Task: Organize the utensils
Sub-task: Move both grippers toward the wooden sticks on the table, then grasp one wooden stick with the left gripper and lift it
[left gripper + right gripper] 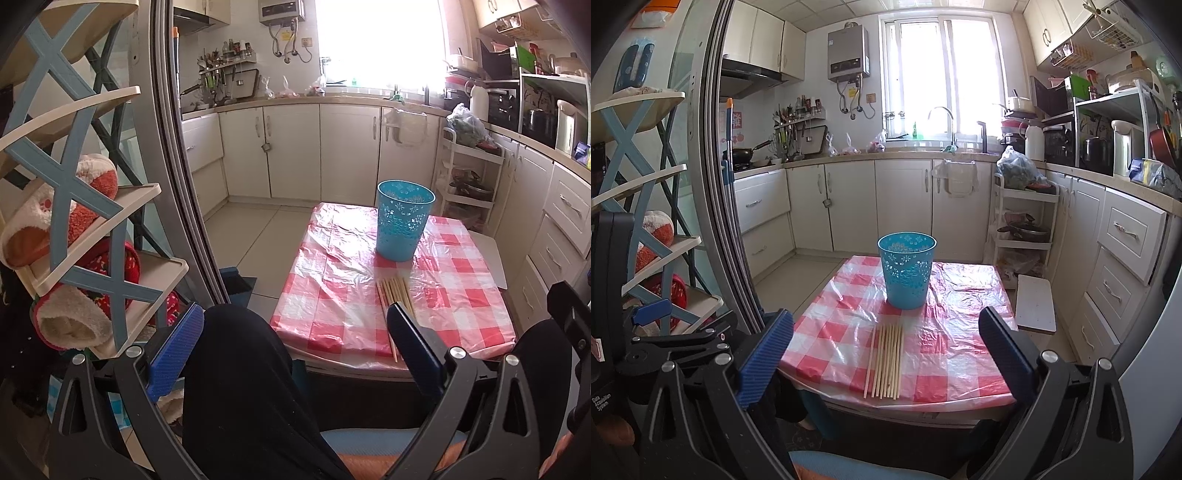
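A bright window lights a small kitchen, with a faucet below it. Cream cabinets run under an L-shaped counter along the far and right-hand walls. A water heater hangs on the white tiled wall. The floor is pale tile. To the left stands a shelf rack with blue crossbars; a white trolley sits to the right.
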### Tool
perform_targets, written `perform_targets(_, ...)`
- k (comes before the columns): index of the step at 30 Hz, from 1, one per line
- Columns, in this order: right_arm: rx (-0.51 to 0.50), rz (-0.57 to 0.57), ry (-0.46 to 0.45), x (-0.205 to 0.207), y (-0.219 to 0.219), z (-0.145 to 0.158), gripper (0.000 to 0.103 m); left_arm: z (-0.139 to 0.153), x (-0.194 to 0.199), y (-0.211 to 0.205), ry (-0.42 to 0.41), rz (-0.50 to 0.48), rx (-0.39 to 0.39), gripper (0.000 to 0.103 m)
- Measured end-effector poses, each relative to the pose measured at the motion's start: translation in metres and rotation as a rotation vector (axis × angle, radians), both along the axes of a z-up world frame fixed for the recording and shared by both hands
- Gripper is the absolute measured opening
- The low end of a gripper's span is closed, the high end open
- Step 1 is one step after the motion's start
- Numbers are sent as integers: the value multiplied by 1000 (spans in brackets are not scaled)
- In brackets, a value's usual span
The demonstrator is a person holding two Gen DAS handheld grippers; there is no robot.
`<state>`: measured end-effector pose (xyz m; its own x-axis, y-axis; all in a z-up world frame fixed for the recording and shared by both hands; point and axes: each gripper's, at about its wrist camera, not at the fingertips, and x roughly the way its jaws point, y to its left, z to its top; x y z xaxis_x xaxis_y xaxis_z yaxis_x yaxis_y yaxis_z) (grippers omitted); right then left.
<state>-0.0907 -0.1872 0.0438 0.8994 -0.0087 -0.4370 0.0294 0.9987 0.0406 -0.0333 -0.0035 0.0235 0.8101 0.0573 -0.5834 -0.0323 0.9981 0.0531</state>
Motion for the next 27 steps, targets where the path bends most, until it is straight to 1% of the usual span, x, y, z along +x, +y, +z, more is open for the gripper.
perform_targets(3, -7, 3, 14, 6, 0, -3, 96, -5, 6, -4, 28, -31, 7, 96)
perform_targets(6, -26, 6, 36, 16, -3, -12, 96, -15, 15, -7, 78, -65, -19, 95)
perform_targets(7, -33, 7, 48, 21, -4, -17, 96, -18, 17, -6, 89, -73, -43, 95)
perform_targets(8, -40, 11, 63, 27, -6, -23, 96, -22, 22, -7, 106, -83, -52, 95)
perform_targets(11, -51, 16, 138, 54, -15, -51, 96, -33, 35, -6, 139, -101, -74, 95)
perform_targets(14, -40, 45, 250, 90, -25, -88, 95, -47, 55, -5, 171, -119, -86, 95)
perform_targets(15, -32, 58, 286, 102, -28, -101, 89, -52, 63, -5, 182, -113, -69, 95)
perform_targets(16, -24, 70, 319, 115, -30, -114, 77, -58, 72, -6, 196, -109, -65, 96)
perform_targets(17, -16, 76, 358, 129, -33, -128, 73, -64, 81, -6, 215, -108, -61, 96)
perform_targets(19, 35, 83, 428, 156, -41, -152, 53, -75, 99, -8, 246, -104, -74, 96)
perform_targets(21, 87, 79, 476, 181, -46, -171, 44, -83, 117, -12, 265, -100, -84, 95)
perform_targets(24, 129, 81, 508, 210, -47, -188, 35, -94, 141, -19, 281, -92, -97, 95)
perform_targets(26, 127, 81, 529, 226, -48, -195, 31, -103, 157, -23, 299, -85, -105, 95)
perform_targets(27, 123, 78, 541, 234, -48, -200, 27, -108, 163, -27, 308, -83, -111, 95)
